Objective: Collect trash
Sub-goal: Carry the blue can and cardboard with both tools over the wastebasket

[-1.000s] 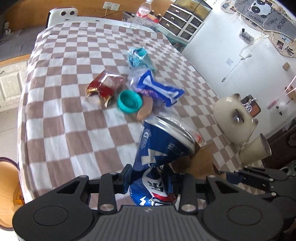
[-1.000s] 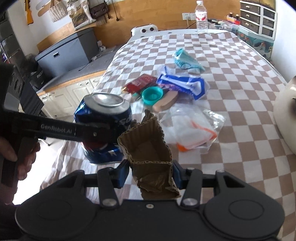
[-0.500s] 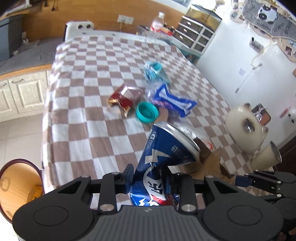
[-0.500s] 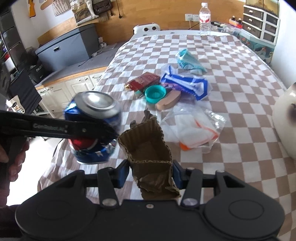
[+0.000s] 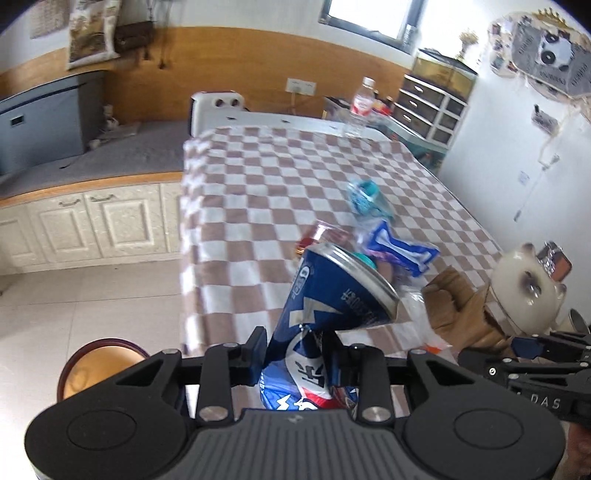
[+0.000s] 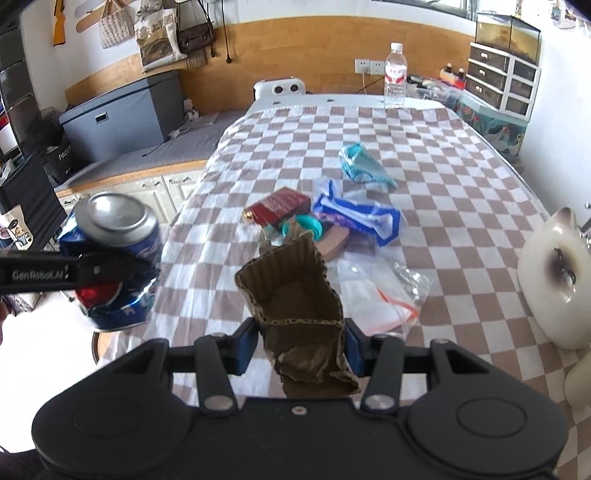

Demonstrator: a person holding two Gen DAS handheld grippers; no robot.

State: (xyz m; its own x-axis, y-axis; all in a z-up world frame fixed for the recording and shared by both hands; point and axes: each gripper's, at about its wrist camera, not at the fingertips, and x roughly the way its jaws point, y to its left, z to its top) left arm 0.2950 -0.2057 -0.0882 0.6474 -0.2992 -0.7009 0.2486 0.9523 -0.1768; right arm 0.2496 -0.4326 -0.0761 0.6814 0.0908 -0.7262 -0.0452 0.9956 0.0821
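left tongs (image 5: 295,354) — black body, silver screws | right tongs (image 6: 299,345) — blue fingertip pads, ribbed black housing

Home room: checkered-cloth table (image 6: 424,155), white cabinets (image 5: 92,225), plastic drawer unit (image 6: 498,86), hanging bags (image 6: 159,33).

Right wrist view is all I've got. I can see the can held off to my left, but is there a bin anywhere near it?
Observer: Yes. The left wrist view shows a round brown bin on the floor beside the table, below and left of the can.
Operator: Is the can gripped properly?
Observer: The left gripper has both jaws shut on the can's middle, which is pinched narrow between them. Your view shows only one side of that grip.
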